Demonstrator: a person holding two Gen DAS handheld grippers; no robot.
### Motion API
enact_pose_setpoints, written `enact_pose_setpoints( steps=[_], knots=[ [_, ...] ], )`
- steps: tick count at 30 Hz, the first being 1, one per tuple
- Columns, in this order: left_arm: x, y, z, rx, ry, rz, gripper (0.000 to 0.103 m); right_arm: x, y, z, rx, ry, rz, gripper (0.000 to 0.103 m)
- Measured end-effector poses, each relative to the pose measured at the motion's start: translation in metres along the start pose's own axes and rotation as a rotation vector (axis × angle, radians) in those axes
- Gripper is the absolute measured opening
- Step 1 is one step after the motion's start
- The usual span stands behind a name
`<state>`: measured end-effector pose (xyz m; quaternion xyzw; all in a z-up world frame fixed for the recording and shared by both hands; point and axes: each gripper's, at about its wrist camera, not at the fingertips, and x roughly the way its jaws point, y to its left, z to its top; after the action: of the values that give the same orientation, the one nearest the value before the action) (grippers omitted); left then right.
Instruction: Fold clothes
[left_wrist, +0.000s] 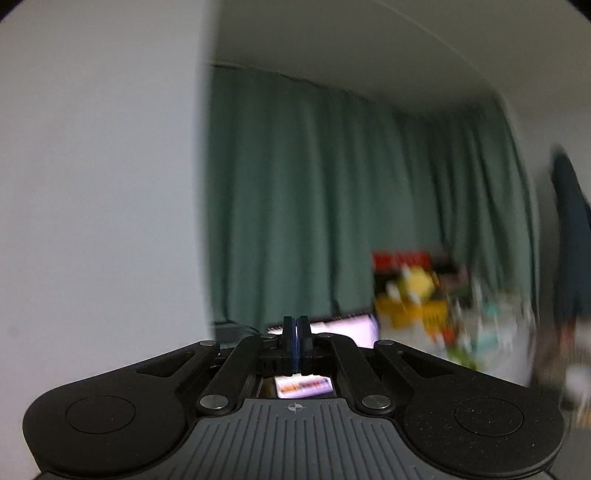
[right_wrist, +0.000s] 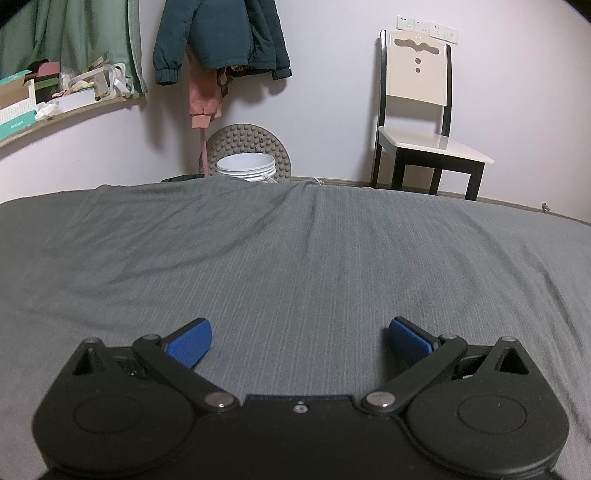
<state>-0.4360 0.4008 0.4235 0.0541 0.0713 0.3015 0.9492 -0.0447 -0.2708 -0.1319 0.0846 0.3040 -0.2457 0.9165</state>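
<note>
My left claw (left_wrist: 295, 334) is pressed closed on nothing, raised toward a green curtain (left_wrist: 332, 203). My right claw (right_wrist: 299, 341) is spread wide, low over the grey bedsheet (right_wrist: 295, 251). Ahead hang a teal jacket (right_wrist: 221, 37) and a pink garment (right_wrist: 203, 99); nothing to fold lies beneath either claw.

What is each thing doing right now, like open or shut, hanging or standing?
Left tongs: shut, nothing between them, pointed at the green curtain.
Right tongs: open wide, empty, just above the grey bedsheet.
Grey bedsheet: spread out, a few wrinkles, no clothes on it.
Green curtain: drawn closed.
Teal jacket: hanging on the wall.
Pink garment: hanging under the jacket.
White bucket: upright, no lid.
Chair: upright, seat bare.
</note>
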Motion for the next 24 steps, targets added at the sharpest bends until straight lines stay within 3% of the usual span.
enact_pose_setpoints(
  steps=[3,4,6,7,8,12,14,17,20,23,24],
  knots=[
    [0.02,-0.017,-0.017,0.033,0.143,0.034,0.007,0.001,0.001,0.0,-0.007,0.002,-0.005,0.103],
    [0.027,-0.017,-0.03,0.039,0.197,0.066,0.014,0.001,0.001,0.0,-0.01,0.002,-0.008,0.103],
    [0.039,-0.009,-0.062,0.034,0.309,0.139,0.053,0.001,0.001,0.0,-0.011,0.003,-0.009,0.103],
    [0.044,0.001,-0.082,0.019,0.367,0.184,0.091,0.001,0.001,0.0,-0.011,0.003,-0.009,0.103],
    [0.049,0.012,-0.102,0.003,0.425,0.228,0.103,0.001,0.001,0.0,-0.01,0.003,-0.009,0.103],
    [0.059,0.056,-0.187,0.075,0.695,0.403,0.103,0.001,0.0,0.0,-0.01,0.003,-0.009,0.103],
    [0.059,0.078,-0.221,0.188,0.844,0.474,0.103,0.001,0.0,0.0,-0.01,0.003,-0.008,0.103],
    [0.049,0.103,-0.264,0.375,1.043,0.472,0.103,0.001,-0.001,0.0,-0.009,0.003,-0.008,0.103],
    [0.046,0.122,-0.288,0.44,1.136,0.516,0.102,0.001,-0.001,-0.001,-0.01,0.003,-0.009,0.103],
    [0.048,0.134,-0.297,0.446,1.123,0.552,0.099,0.0,0.0,0.0,-0.008,0.002,-0.007,0.103],
    [0.046,0.14,-0.298,0.401,1.124,0.55,0.08,0.0,0.0,0.0,-0.008,0.002,-0.007,0.103]
  ],
)
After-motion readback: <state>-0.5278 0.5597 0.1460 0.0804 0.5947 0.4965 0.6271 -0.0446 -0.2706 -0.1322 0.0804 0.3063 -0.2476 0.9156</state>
